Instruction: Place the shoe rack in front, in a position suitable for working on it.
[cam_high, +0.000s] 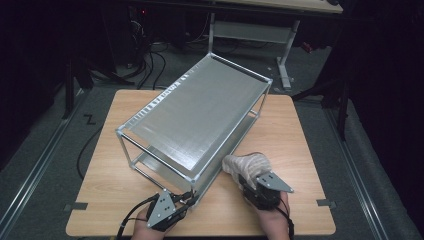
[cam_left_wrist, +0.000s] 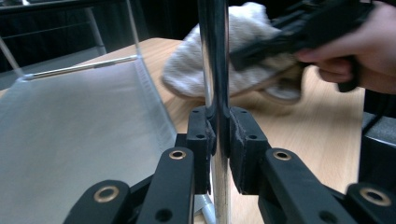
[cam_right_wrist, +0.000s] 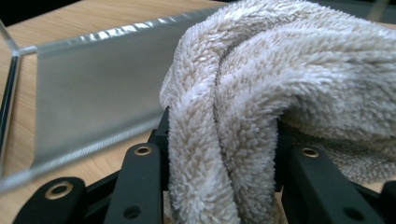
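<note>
A silver two-shelf metal rack (cam_high: 200, 110) stands at an angle on the wooden table (cam_high: 292, 135). My left gripper (cam_high: 189, 198) (cam_left_wrist: 222, 135) is at the rack's near corner, shut on the chrome upright post (cam_left_wrist: 214, 70) there. The lower shelf (cam_left_wrist: 79, 135) stretches off to the left of the post. My right gripper (cam_high: 245, 181) (cam_right_wrist: 219, 135) is just right of that corner, shut on a bunched off-white terry cloth (cam_high: 247, 166) (cam_right_wrist: 289, 79). The cloth (cam_left_wrist: 191, 70) lies against the table beside the rack's long side. In the left gripper view the right gripper (cam_left_wrist: 303, 28) and its hand sit behind the post.
The rack covers most of the table's middle and reaches its far edge. Bare wood shows at the left (cam_high: 105, 165) and right of the rack. Beyond the table are a grey floor, cables (cam_high: 150, 60) and a white desk frame (cam_high: 285, 60).
</note>
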